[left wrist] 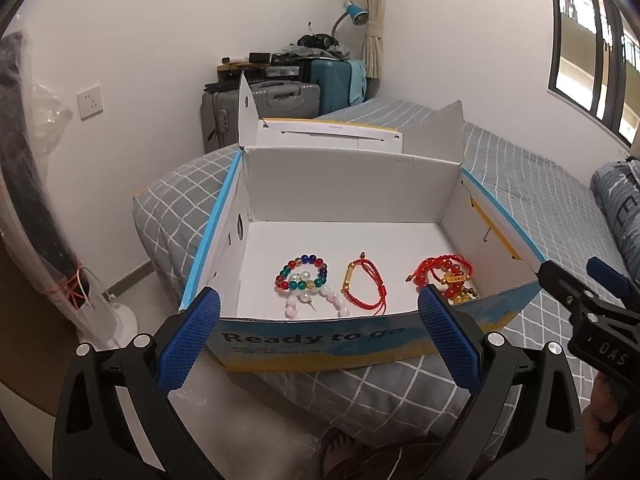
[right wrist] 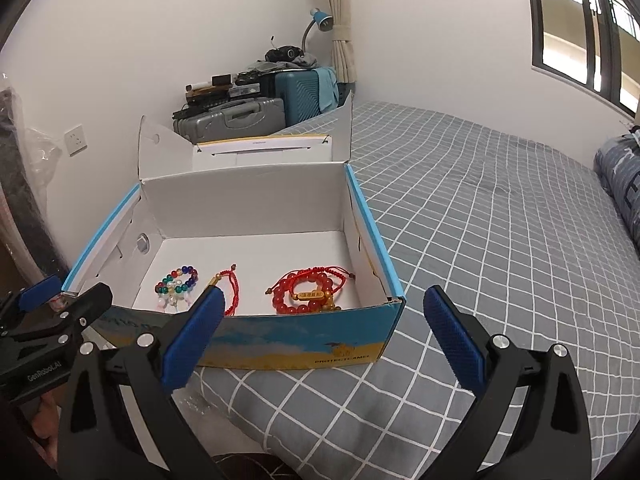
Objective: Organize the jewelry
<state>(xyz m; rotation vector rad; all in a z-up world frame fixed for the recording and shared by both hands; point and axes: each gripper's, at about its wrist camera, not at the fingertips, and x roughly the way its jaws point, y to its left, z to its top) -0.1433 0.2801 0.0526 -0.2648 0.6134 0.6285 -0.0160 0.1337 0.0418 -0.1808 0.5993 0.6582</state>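
Observation:
An open cardboard box (left wrist: 320,344) (right wrist: 296,340) with a blue printed front stands at the corner of a bed. Inside lie a multicoloured bead bracelet (left wrist: 302,274) (right wrist: 178,280) over pale pink beads (left wrist: 338,304), a red cord bracelet with a gold tube (left wrist: 366,286) (right wrist: 230,284), and red bead bracelets with a gold charm (left wrist: 446,274) (right wrist: 308,292). My left gripper (left wrist: 320,320) is open just in front of the box's near wall, with nothing between its fingers. My right gripper (right wrist: 324,320) is open too, in front of the box's right front corner, and holds nothing.
The bed has a grey checked sheet (right wrist: 480,220) and a rolled quilt (right wrist: 624,176) at the far right. Suitcases (left wrist: 280,100) with clutter and a blue lamp (left wrist: 354,12) stand beyond the bed's far end. A wrapped fan (left wrist: 48,208) stands left.

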